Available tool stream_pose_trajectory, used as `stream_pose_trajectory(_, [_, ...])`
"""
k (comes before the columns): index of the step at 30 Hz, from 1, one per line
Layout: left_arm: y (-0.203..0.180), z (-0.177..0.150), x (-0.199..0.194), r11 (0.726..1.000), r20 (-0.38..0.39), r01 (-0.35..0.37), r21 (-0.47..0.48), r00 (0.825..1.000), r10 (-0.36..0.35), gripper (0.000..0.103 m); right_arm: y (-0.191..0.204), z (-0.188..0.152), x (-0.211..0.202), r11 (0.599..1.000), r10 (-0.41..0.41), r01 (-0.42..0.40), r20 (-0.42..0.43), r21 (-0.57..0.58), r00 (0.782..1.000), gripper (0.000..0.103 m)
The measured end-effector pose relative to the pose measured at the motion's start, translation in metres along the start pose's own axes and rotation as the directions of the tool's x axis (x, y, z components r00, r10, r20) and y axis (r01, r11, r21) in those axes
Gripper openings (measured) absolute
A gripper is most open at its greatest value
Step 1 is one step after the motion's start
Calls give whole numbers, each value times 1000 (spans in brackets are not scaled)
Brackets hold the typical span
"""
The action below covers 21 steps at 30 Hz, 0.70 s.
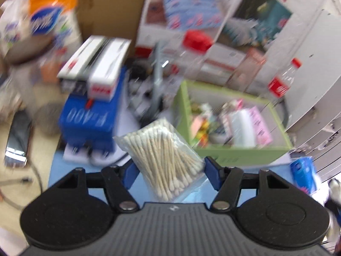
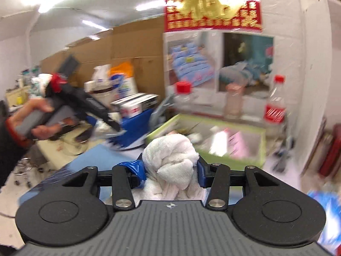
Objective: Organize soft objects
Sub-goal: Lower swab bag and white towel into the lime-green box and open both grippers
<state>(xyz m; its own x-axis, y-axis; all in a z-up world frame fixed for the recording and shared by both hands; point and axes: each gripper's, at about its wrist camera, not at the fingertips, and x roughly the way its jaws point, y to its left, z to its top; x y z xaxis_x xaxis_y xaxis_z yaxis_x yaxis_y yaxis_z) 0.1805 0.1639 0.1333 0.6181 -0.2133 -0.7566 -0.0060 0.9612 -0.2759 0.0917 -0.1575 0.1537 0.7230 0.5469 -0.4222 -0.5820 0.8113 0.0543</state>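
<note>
— While both frames blur, what does the left gripper (image 1: 170, 170) hold?
— A clear bag of cotton swabs (image 1: 164, 155), pinched between its fingers at lower centre, below the green box (image 1: 238, 155).
— And the right gripper (image 2: 170, 170)?
— Its fingers squeeze a white towel (image 2: 172, 160), bottom centre; the green box sits just above-right.

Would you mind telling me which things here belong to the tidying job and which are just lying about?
In use:
- bag of cotton swabs, left gripper
- white towel, right gripper
- green box

Lying about:
- blue box
- red-capped bottle
- wall poster
</note>
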Motion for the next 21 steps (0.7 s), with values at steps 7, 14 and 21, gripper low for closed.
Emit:
stream_pose_trajectory(7, [-65, 60, 61, 997, -9, 19, 75, 1000, -19, 64, -79, 54, 105, 994, -106, 107, -119, 1, 987, 31])
stream_pose_trajectory(14, [-70, 77, 131, 996, -92, -11, 90, 996, 20, 66, -104, 46, 196, 996, -51, 69, -268, 58, 962, 38])
stream_pose_trajectory(21, [-70, 76, 134, 993, -59, -46, 105, 997, 52, 90, -104, 48, 213, 994, -63, 85, -261, 75, 963, 46])
